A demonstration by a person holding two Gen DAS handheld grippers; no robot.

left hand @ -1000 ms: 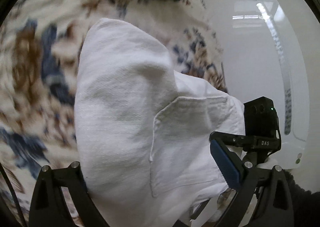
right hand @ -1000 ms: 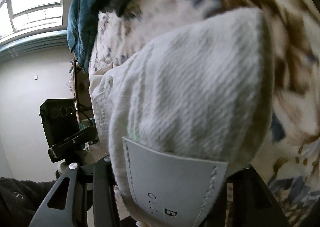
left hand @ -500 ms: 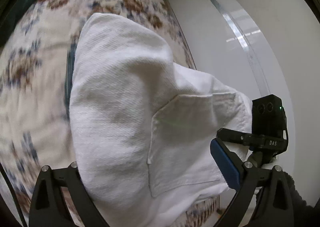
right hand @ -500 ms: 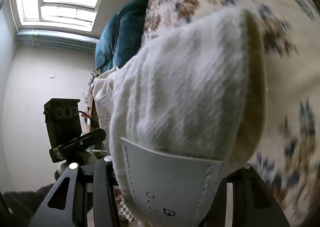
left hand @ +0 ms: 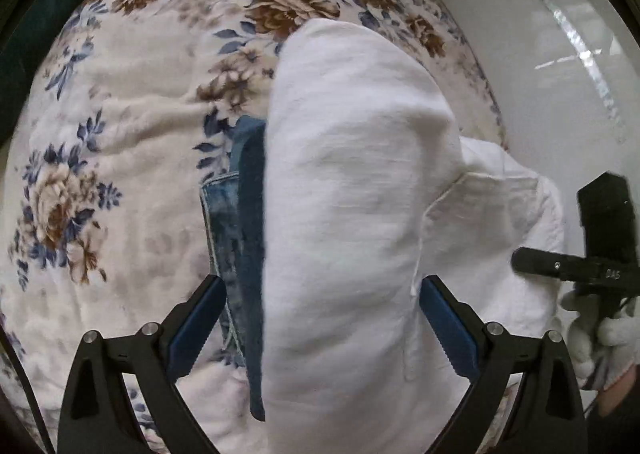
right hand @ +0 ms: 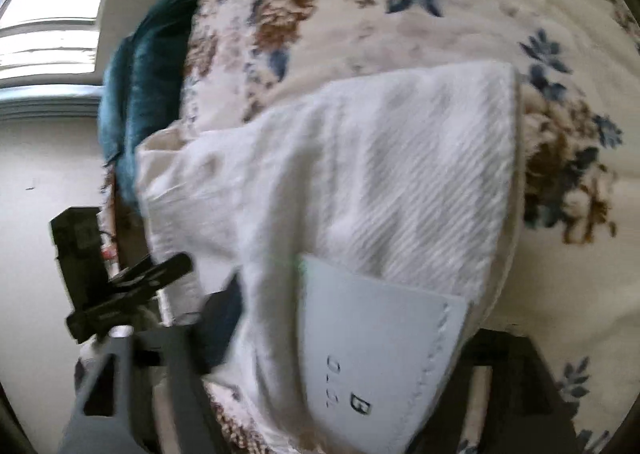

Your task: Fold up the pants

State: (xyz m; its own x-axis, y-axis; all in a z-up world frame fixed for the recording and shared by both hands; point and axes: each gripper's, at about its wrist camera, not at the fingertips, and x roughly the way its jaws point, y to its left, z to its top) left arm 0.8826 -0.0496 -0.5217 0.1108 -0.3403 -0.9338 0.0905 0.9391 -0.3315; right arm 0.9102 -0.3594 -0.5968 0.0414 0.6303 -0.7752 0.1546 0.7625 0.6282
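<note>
Pants (left hand: 352, 194) (one white pair), two grippers

Folded white pants (left hand: 352, 214) and jeans (left hand: 236, 222) block the bedspread's (left hand: 120, 158) right; its left lies open, wall (left hand: 560, 34) beyond.

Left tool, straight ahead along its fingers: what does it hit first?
The folded white pants. They already sit between the left tool's open fingers and fill the way ahead, so it would press into them before the flowered blanket underneath.
</note>
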